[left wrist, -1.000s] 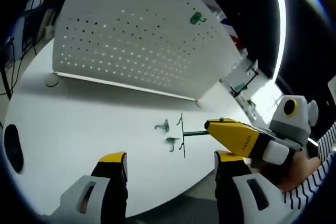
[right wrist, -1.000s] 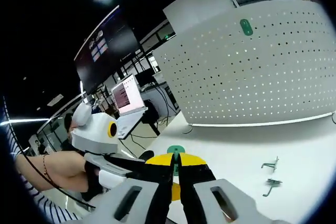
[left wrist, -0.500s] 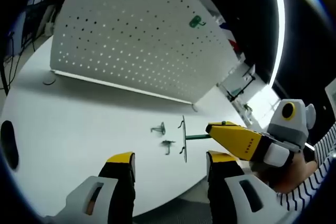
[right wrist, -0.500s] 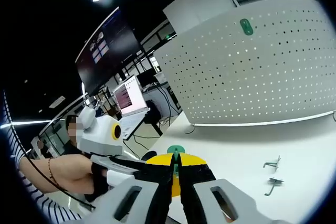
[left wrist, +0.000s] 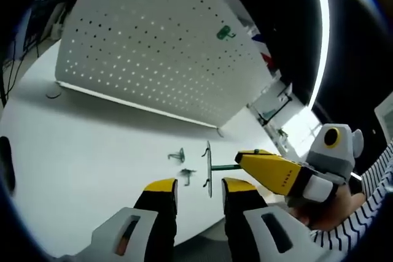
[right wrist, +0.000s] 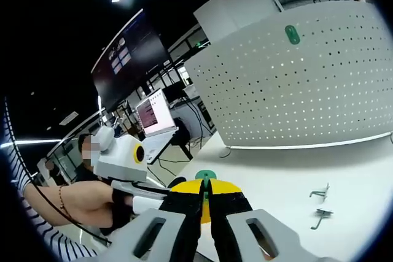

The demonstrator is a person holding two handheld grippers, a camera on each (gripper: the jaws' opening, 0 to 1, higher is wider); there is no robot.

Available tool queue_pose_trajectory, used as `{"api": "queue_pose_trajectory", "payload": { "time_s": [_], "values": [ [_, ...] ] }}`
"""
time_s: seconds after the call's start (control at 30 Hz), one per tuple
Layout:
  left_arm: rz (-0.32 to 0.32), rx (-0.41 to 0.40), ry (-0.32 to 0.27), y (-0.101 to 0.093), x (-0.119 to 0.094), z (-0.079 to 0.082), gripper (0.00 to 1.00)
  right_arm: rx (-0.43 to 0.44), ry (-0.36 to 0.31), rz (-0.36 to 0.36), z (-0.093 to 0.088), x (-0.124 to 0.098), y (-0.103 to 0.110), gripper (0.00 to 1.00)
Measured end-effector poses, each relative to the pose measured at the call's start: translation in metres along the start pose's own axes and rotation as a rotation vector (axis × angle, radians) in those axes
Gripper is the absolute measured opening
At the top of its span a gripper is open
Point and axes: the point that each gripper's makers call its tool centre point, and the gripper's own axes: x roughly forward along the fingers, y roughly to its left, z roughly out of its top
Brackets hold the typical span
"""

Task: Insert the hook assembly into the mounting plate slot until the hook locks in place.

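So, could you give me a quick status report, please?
Right tool shut on hook. Left tool open, hovering. Pegboard carries one hook already. Two loose hooks on table.

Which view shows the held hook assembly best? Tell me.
The left gripper view: there the hook assembly shows side-on, its green stem clamped in the right gripper, its thin bar crosswise above the table. The right gripper view shows just a green end poking between shut jaws.

Your right gripper (right wrist: pixel 206 196) covers most of the hook assembly (right wrist: pixel 205 177); just a green tip shows between the jaws. Two loose hooks (right wrist: pixel 320 204) on the table (right wrist: pixel 276 176) are too small to read. The pegboard (right wrist: pixel 307 84) runs off frame right.
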Motion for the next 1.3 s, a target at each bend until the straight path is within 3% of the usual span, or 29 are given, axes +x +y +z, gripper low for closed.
{"api": "queue_pose_trajectory", "payload": {
  "time_s": [0.13,0.47,0.57,1.03,1.3],
  "values": [
    [0.013,0.008,0.006,0.004,-0.001,0.0,0.28,-0.004,-0.001,0.002,0.0,0.0,0.001,0.0],
    [-0.043,-0.015,-0.02,-0.005,-0.002,0.003,0.09,-0.018,-0.002,0.004,0.0,0.001,0.002,0.0],
    [-0.058,-0.057,-0.036,-0.006,-0.002,0.004,0.05,-0.025,-0.001,0.005,0.0,0.001,0.003,0.0],
    [-0.056,-0.075,-0.025,-0.006,-0.003,0.001,0.02,-0.067,0.008,0.007,-0.001,0.003,0.006,0.0],
    [-0.021,0.01,-0.007,-0.006,-0.004,0.007,0.01,-0.048,0.017,0.012,0.002,0.003,0.005,0.0]
  ]
}}
